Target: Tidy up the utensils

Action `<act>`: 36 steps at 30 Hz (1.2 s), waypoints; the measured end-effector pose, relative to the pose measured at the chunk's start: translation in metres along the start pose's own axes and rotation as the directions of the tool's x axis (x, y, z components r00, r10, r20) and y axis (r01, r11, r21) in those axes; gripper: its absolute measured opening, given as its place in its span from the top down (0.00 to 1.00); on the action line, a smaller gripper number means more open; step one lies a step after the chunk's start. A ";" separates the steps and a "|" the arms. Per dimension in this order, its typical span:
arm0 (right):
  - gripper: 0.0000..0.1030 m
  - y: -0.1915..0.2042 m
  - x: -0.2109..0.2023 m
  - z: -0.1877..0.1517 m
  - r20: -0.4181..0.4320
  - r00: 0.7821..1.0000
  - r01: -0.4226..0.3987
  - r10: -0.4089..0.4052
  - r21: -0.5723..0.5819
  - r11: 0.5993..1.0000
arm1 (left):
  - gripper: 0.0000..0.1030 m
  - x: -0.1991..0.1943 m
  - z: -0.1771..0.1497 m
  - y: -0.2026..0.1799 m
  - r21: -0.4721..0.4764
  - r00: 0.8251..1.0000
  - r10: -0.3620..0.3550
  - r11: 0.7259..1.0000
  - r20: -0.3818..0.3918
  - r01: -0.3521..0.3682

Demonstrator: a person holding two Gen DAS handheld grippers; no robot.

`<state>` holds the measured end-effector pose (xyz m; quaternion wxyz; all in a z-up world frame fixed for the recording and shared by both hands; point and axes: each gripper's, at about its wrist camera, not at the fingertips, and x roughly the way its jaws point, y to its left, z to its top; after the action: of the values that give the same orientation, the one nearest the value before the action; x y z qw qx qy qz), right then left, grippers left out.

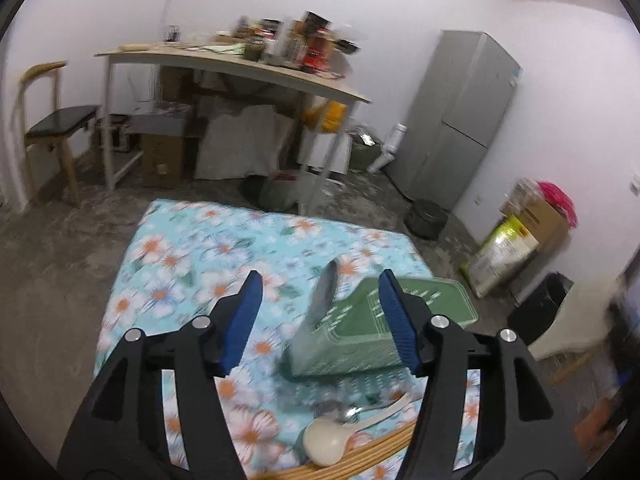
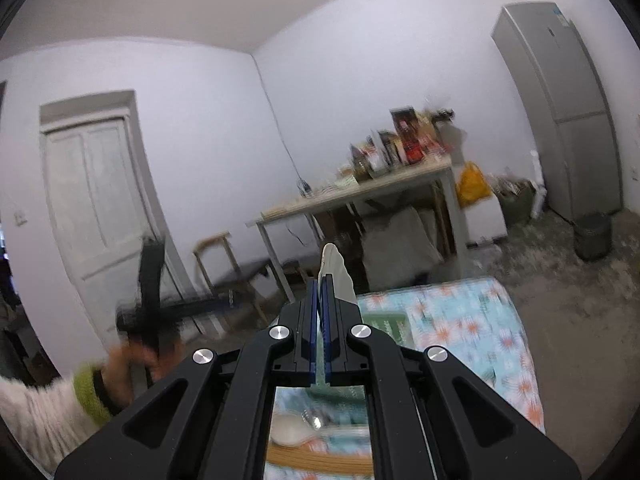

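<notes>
The left gripper (image 1: 320,312) hangs over the floral-clothed counter (image 1: 192,264) with its blue jaws apart and nothing pressed between them. A grey spoon-like utensil (image 1: 325,292), blurred, stands tilted in the gap with its lower end at the near edge of the green slotted basket (image 1: 360,344), which lies tipped at about one o'clock from the jaws. At six o'clock from the basket, close to the lens, sit the utensils not yet sorted: a cream ladle-type spoon (image 1: 332,436), a metal spoon (image 1: 344,412) just behind it, and a bundle of wooden chopsticks (image 1: 360,456) running along the lower edge. In the right wrist view, the right gripper (image 2: 322,300) has its jaws clamped together on a thin pale utensil (image 2: 336,268), whose free end sticks up at twelve o'clock; what kind of utensil it is cannot be told through the blur. The left gripper also shows there at nine o'clock, held by a hand in a fuzzy white sleeve (image 2: 36,412). The step in hand looks like loading the basket piece by piece, with the grey utensil apparently just dropped off. Next, the right gripper likely needs to carry its piece over the basket and lower it, tip first, before letting go.
</notes>
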<state>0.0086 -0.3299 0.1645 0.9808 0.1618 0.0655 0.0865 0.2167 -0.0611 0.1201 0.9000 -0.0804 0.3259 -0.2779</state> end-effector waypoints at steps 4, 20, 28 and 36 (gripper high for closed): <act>0.98 0.008 0.014 0.027 0.056 0.997 -0.048 0.050 -0.042 0.998 | 0.43 -0.003 -0.039 0.024 -0.043 0.997 0.051 0.998 -0.056 -0.053; 0.97 -0.027 0.137 -0.033 -0.194 0.980 0.016 -0.045 -0.146 0.989 | 0.17 -0.013 -0.136 0.072 -0.119 0.979 0.097 0.986 -0.178 -0.119; 0.56 -0.020 0.127 -0.041 -0.185 0.978 0.065 -0.100 -0.188 0.980 | 0.09 -0.019 -0.136 0.073 -0.116 0.986 0.078 0.989 -0.150 -0.096; 0.49 -0.018 0.076 -0.029 -0.103 0.990 0.088 -0.098 -0.096 0.991 | 0.08 -0.024 -0.134 0.077 -0.213 0.990 -0.002 0.977 -0.142 -0.029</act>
<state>0.0809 -0.3228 0.1237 0.9853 0.1086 0.1215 0.0522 0.1512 0.0211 0.0043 0.8626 -0.1549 0.4175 -0.2400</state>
